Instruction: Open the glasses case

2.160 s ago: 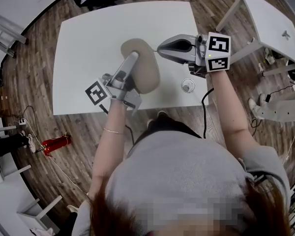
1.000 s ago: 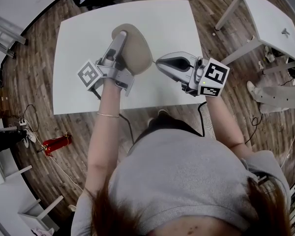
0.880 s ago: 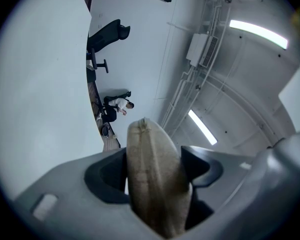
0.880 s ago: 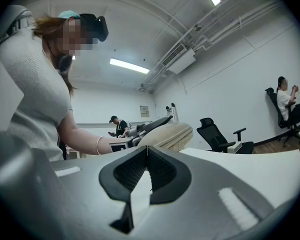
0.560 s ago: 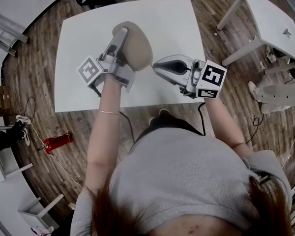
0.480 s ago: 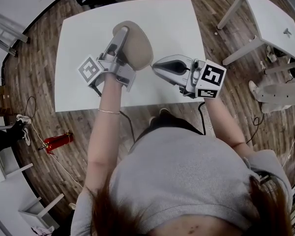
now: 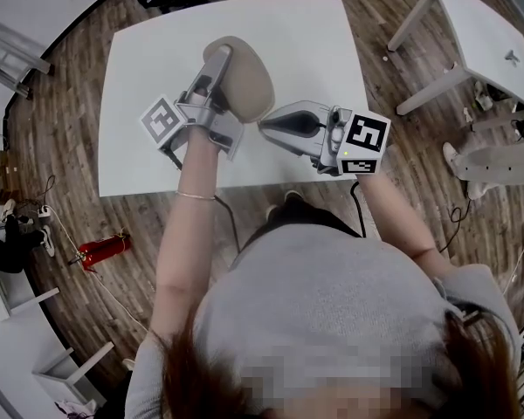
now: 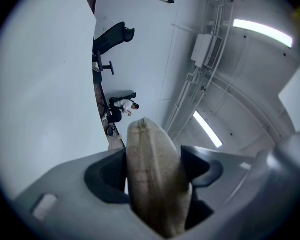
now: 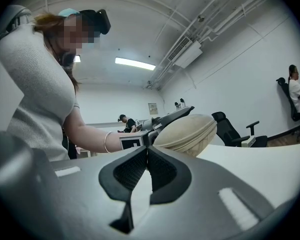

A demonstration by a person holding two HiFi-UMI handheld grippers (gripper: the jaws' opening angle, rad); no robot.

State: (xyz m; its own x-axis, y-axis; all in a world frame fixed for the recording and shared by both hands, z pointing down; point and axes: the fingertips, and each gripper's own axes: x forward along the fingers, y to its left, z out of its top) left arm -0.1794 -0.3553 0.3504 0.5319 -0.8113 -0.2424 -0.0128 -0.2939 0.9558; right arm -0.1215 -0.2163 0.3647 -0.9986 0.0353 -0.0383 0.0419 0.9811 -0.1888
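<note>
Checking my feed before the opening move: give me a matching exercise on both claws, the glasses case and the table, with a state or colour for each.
Things:
1. left claw
2. right claw
3. glasses case
4. table

States or colours:
A. white
B. shut, nothing between its jaws
C. beige, closed
D. clamped on the case

Pairs: 1-D, 2-B, 3-C, 4-A

The left gripper (image 8: 155,170) clamps a beige glasses case (image 8: 157,196) between its fingers (image 8: 106,179). A white bench (image 8: 40,94) fills the left side.
</note>
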